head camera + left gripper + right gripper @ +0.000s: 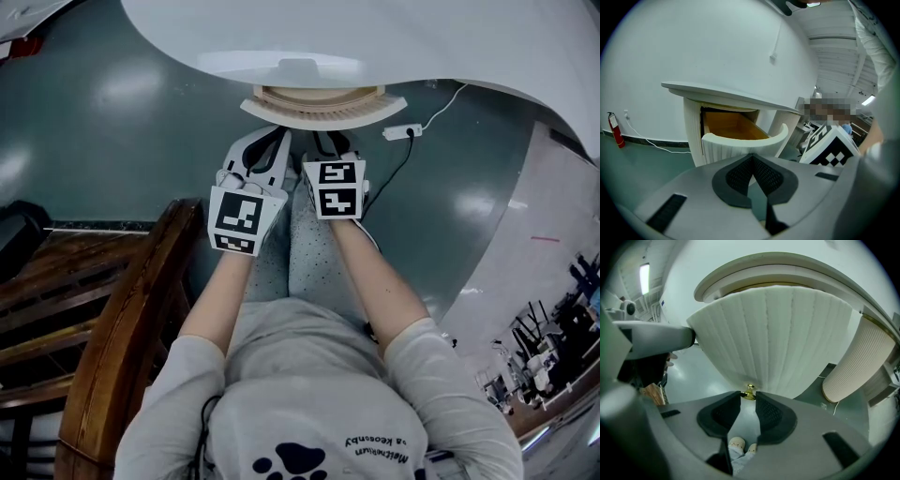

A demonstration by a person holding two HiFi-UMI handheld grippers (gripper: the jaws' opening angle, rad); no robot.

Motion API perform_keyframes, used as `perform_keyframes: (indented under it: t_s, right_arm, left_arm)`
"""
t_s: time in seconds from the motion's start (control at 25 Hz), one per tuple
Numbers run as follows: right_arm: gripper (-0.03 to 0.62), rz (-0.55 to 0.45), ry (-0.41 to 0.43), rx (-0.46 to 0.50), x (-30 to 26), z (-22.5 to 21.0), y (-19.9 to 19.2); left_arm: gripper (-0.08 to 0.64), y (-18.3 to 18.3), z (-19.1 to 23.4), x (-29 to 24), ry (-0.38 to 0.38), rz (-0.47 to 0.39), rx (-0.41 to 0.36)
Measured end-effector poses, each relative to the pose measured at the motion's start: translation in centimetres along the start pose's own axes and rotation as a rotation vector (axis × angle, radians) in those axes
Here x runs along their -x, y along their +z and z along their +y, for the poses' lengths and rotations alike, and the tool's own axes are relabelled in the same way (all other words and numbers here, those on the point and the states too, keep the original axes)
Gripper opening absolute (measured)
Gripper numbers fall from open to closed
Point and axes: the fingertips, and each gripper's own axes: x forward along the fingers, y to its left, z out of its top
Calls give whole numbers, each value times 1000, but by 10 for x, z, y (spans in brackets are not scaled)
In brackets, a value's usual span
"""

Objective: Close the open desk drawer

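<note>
Desk drawer (pixel 319 101) juts open from under the white desk (pixel 394 37) at twelve o'clock, and I hold my right gripper (pixel 749 399), jaws parted, at its brass knob (pixel 749 391), apparently to push it shut, while my left gripper (pixel 751 161), clenched empty, hovers beside it at nine o'clock.

Drawer front (pixel 778 338) ribbed, matt white; knob (pixel 750 391) shiny brass-like metal; floor (pixel 112 122) glossy, smooth

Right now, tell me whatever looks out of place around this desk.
Only the drawer: it stands pulled out from under the desk top, its wooden inside showing. A power strip and its cord lie loose on the floor. Nothing looks spilled or broken.
</note>
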Motion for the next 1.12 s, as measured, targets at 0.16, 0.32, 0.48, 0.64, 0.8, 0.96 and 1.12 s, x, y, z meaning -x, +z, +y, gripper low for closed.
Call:
perform_keyframes:
  t_s: [0.16, 0.32, 0.48, 0.64, 0.8, 0.96, 1.12]
  right_arm:
    - [110, -6, 2, 15, -4, -4, 6]
    - [109, -7, 15, 21, -7, -5, 15]
    - [109, -9, 26, 29, -10, -7, 19]
    - [109, -16, 35, 38, -12, -9, 26]
    - [109, -24, 47, 57, -16, -11, 36]
    - [108, -39, 53, 72, -20, -14, 48]
    - [107, -51, 60, 85, -26, -18, 60]
  left_arm:
    - [8, 5, 4, -5, 11, -6, 7]
    - [8, 11, 9, -9, 28, -15, 20]
    - [8, 14, 13, -14, 46, -18, 35]
    - [8, 19, 17, -18, 64, -24, 53]
    - [8, 26, 23, -23, 80, -32, 56]
    - [8, 35, 30, -29, 98, -45, 63]
    - [8, 44, 38, -37, 118, -59, 64]
